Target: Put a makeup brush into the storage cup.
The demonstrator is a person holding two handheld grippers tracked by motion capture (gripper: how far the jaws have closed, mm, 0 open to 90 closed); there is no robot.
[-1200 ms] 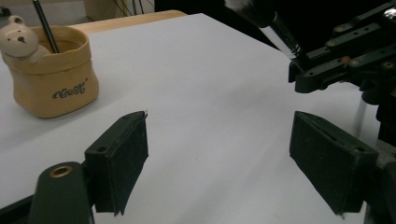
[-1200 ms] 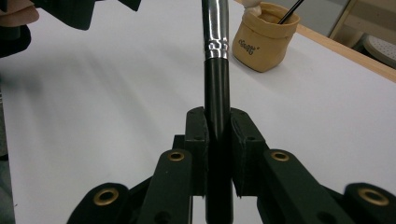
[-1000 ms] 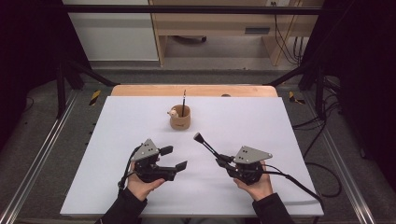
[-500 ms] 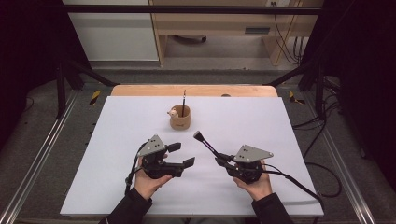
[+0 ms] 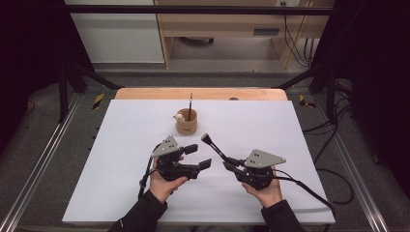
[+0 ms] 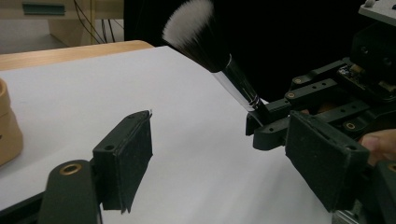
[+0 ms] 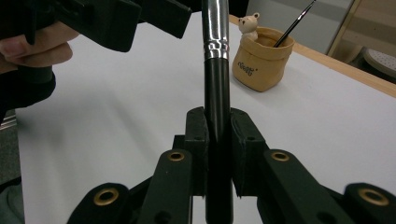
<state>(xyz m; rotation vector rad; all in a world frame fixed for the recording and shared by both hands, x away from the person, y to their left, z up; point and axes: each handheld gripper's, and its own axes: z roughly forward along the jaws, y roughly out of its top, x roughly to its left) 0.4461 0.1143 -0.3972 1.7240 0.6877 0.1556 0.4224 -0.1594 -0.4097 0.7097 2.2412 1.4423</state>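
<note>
- Spanning the left of the high view, a white table (image 5: 116,159) is recorded, bare in front of the left gripper (image 5: 199,156).
- Left gripper: carried in the person's left hand (image 5: 162,183), jaws wide and empty; a slight closing has just been noted, with nothing between the pads (image 6: 126,156). It is pointed toward the right gripper.
- Holder (image 5: 186,121): a tan cup with a small bear figure on its rim and a thin brush (image 5: 190,102) standing in it, set beyond both grippers, well apart from them.
- Makeup brush (image 5: 215,147): clamped at the lower end of its black handle by the right gripper (image 5: 231,165), jaws narrow on it. Its long axis is seen running up and away, tilted toward the left gripper, bristle head (image 6: 194,30) uppermost and clear of the table.
- Key relation, judged: the silver ferrule (image 6: 236,86) lies just beside the left gripper, ahead and to its right; the left is the free hand nearer the shaft, and a cross-axis grip would be called for.
</note>
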